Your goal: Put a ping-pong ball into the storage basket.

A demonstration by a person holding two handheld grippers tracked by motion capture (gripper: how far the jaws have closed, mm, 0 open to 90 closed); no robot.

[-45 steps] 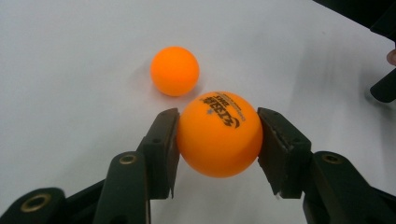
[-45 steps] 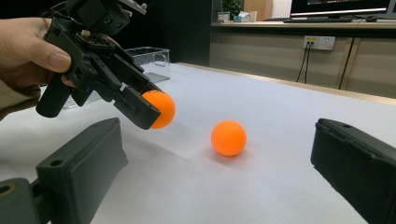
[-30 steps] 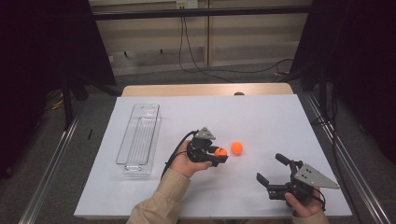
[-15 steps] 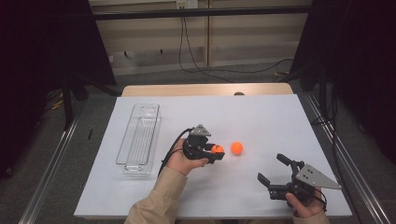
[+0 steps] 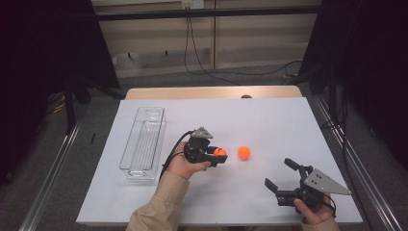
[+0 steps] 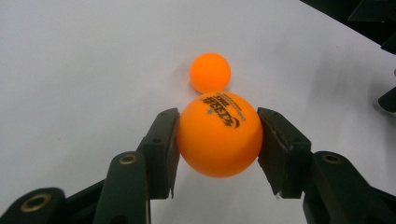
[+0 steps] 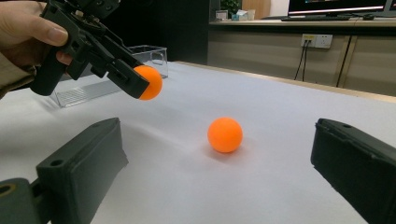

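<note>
So, going left to right: clear tray (image 5: 143,143) on the white table (image 5: 269,120), then the left gripper (image 5: 217,155) clamping an orange ball (image 6: 219,134) (lifted off the surface), a second ball (image 5: 244,152) lying loose, right gripper (image 5: 284,174) gaping wide, holding nothing.

A white surface (image 5: 269,120) spans the middle of the high view, with a wooden edge along its far side. A clear plastic tray (image 5: 143,142) lies lengthwise near its left edge, ridged inside. Grey floor (image 5: 72,159) and metal rails run down both sides. Behind, cables (image 5: 202,62) hang down a pale wall. A monitor (image 7: 336,7) stands on a far desk.
</note>
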